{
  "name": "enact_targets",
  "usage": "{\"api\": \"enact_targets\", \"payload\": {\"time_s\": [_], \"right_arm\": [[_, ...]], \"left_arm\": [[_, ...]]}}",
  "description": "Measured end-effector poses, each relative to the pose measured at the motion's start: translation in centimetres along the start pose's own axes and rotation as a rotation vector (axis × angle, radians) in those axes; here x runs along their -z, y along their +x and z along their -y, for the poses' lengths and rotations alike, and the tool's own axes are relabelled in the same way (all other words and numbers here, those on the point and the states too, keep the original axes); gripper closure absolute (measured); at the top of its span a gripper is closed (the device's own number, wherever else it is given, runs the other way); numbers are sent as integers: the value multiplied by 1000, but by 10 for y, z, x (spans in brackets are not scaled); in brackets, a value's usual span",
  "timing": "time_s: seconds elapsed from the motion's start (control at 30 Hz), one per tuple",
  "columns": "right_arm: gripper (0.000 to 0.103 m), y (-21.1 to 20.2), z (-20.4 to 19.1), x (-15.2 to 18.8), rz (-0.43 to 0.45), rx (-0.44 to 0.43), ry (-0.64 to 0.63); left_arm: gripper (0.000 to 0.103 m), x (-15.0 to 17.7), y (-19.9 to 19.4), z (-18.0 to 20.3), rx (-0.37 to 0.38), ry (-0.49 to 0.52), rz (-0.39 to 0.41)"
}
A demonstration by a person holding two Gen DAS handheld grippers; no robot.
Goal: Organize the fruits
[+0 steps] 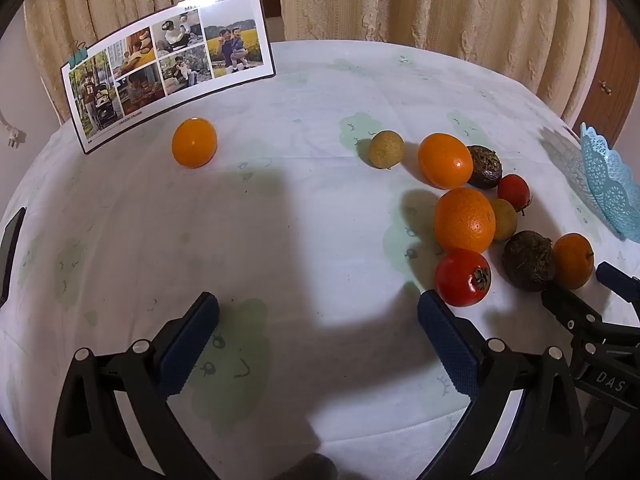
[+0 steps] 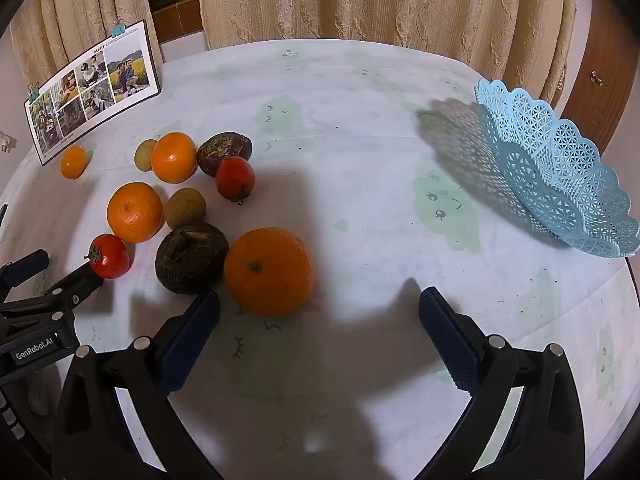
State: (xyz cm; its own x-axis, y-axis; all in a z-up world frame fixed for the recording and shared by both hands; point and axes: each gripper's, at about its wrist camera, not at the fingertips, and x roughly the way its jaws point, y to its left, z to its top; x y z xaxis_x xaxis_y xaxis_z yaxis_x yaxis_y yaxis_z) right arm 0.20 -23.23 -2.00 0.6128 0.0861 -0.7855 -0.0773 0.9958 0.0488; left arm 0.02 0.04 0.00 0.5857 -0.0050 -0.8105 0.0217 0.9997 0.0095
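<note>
Several fruits lie in a loose cluster on the white tablecloth: oranges [image 2: 269, 271] [image 1: 464, 219], red tomato-like fruits [image 1: 462, 277] [image 2: 235, 178], dark brown rough fruits [image 2: 191, 257] [image 1: 529, 260] and small greenish ones [image 1: 386, 149]. One orange [image 1: 194, 142] lies apart near the photo board. A light blue lattice basket [image 2: 560, 168] stands empty at the right. My left gripper [image 1: 318, 310] is open and empty, its right finger next to a red fruit. My right gripper [image 2: 319, 308] is open and empty, just below the nearest orange.
A clipped photo board [image 1: 168, 64] stands at the table's back left. Beige curtains [image 2: 360, 0] hang behind the round table. A wooden cabinet [image 2: 600, 60] is at the far right. The table edge curves close behind the basket.
</note>
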Motion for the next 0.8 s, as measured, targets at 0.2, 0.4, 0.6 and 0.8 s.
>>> {"api": "enact_targets", "payload": {"time_s": [0.2, 0.4, 0.6, 0.8], "right_arm": [[2, 0, 0, 0, 0, -1, 1], [2, 0, 0, 0, 0, -1, 1], [2, 0, 0, 0, -1, 0, 1], [2, 0, 0, 0, -1, -1, 1]], "left_arm": [[5, 0, 0, 1, -5, 5, 3], [5, 0, 0, 0, -5, 4, 2], [5, 0, 0, 0, -6, 3, 2], [5, 0, 0, 0, -6, 3, 2]]}}
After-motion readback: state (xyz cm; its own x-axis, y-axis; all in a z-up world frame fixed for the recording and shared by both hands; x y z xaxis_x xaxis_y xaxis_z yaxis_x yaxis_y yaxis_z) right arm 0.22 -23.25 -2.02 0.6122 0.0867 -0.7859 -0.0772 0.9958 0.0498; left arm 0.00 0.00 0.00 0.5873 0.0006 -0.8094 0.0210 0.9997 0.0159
